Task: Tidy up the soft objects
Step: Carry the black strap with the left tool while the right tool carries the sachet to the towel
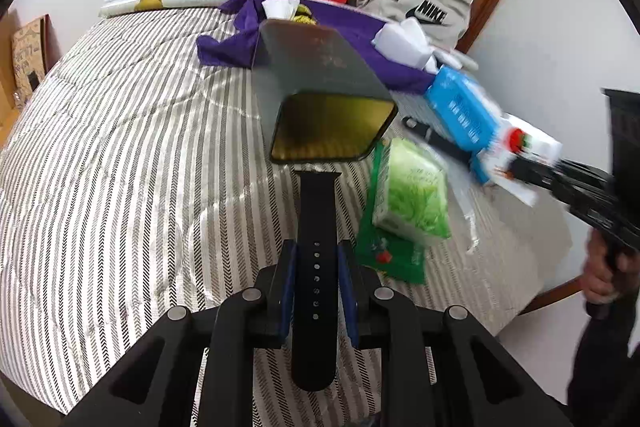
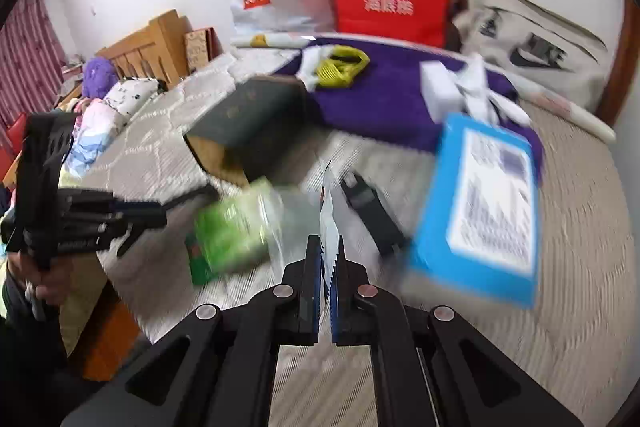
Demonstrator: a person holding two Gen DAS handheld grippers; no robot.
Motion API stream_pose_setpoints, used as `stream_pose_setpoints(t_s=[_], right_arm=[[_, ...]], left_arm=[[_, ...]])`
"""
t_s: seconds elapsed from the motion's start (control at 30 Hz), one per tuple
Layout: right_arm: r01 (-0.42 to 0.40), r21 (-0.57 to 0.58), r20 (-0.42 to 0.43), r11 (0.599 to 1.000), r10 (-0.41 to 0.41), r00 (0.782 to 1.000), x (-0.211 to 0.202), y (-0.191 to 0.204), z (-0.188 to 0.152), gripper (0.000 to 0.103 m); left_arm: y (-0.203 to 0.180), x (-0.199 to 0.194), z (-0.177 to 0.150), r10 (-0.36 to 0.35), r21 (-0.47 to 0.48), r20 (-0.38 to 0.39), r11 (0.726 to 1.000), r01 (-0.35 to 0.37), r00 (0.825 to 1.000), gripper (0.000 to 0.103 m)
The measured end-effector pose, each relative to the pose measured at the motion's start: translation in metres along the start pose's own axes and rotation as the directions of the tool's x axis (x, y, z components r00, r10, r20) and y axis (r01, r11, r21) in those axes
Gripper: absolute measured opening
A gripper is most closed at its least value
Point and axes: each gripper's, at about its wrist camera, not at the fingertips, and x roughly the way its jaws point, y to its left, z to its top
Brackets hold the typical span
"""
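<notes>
The left gripper is clenched on a black perforated watch strap above the striped grey bed quilt, beside a green tissue pack. The right gripper pinches the thin edge of a blue-and-white tissue packet, lifted off the bed.

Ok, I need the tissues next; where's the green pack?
The green tissue pack lies on the striped bedspread, right of the dark box, near the black strap.
</notes>
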Motion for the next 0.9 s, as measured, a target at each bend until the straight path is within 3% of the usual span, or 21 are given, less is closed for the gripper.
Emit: stream_pose_setpoints(t_s=[0.23, 0.43, 0.9], right_arm=[[0.082, 0.069, -0.023, 0.994, -0.081, 0.996, -0.02, -0.023, -0.042, 0.004], [0.139, 0.117, -0.053, 0.983, -0.134, 0.99, -0.014, -0.042, -0.063, 0.004], [0.098, 0.172, -0.026, 0.98, -0.095, 0.995, -0.016, -0.048, -0.079, 0.004]], left_arm=[[-0.009, 0.007, -0.009, 0.063, 0.018, -0.003, 0.998, -0.063, 0.998, 0.02], [-0.019, 0.008, -0.012, 0.125, 0.055, 0.013, 0.991, -0.126, 0.992, 0.02], [-0.031, -0.006, -0.015, 0.119, 0.044, 0.021, 0.992, -0.12, 0.993, 0.019]])
